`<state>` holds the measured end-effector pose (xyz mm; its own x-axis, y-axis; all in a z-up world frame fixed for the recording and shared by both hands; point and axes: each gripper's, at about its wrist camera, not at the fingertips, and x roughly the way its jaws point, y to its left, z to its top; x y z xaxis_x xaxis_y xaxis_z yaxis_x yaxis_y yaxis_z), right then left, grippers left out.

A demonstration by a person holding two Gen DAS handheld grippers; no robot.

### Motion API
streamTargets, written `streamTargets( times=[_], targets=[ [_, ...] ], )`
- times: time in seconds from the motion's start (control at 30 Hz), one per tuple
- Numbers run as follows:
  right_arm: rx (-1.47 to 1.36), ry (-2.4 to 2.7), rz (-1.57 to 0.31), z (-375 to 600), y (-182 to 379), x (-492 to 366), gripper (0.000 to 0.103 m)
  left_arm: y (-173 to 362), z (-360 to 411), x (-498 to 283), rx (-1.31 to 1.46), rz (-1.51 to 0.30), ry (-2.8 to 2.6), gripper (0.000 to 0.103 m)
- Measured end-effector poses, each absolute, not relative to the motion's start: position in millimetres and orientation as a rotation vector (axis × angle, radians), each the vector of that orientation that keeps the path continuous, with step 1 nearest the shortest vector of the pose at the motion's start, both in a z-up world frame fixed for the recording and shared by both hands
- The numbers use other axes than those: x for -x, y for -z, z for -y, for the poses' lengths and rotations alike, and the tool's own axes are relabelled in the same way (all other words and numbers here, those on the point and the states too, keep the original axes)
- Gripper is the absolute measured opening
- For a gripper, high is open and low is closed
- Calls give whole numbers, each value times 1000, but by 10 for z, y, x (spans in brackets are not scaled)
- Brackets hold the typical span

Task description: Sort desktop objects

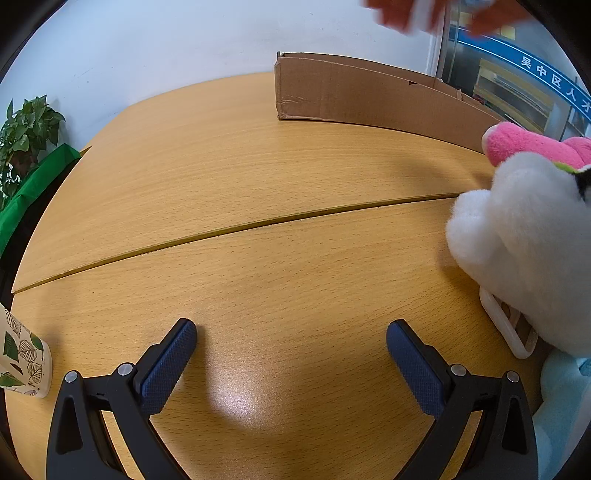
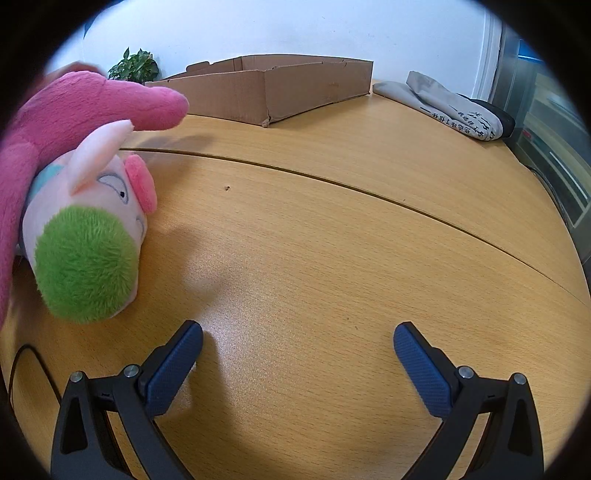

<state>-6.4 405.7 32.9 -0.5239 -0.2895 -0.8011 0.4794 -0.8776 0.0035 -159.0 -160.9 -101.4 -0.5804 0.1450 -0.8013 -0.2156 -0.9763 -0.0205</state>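
Cardboard box, contents hidden.

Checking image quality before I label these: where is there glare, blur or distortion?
Left wrist view: glare patch on the table between the open fingers, motion-blurred hands at top, table seam bowed by fisheye. Right wrist view: softer sheen on the table; cardboard box sharp.

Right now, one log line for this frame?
left hand-held gripper: open, empty | right hand-held gripper: open, empty | plush toys: on table | cardboard box: at back
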Motion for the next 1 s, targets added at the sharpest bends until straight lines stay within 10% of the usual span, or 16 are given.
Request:
streamTargets(
  times=[1.0],
  targets=[
    [-1200, 2394, -303, -4061, -325, 80, 103, 988, 1606, 1579, 1320, -116, -2625, 103]
  ],
)
